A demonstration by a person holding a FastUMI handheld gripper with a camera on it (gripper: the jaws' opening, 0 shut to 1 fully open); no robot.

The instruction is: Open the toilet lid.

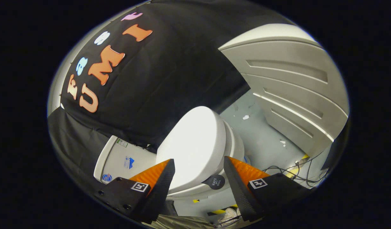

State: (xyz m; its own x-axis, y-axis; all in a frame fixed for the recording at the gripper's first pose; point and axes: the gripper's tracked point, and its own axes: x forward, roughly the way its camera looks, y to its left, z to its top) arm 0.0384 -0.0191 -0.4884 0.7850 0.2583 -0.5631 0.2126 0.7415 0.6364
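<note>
- So far nothing of the job is done, as I judge it: the lid (195, 143) lies flat down on the bowl, and lifting it is all still ahead.
- At about eight o'clock from my claw (199, 173) sits the tank (119, 159), one of them, hard against the black cloth wall.
- My left finger (160, 183) stands beside the lid's near-left edge; I cannot tell whether it touches.
- Between my fingers, running off toward twelve o'clock, is the one lid, closed, its front rim pointing to about five o'clock.
- My claw is spread wide and holds nothing; the lid's width fills the gap between the two fingers.
- My right finger (238, 187) is near the front rim, beside a round dark sticker (215, 182) on the seat edge.
- At two o'clock, well apart, stands one pale panelled door (287, 86).
- At four o'clock a tangle of cables (297, 170) lies on the floor (259, 136); I cannot count them.
- Left to do, I reckon: get a finger under the front rim and swing the lid up toward the tank.
</note>
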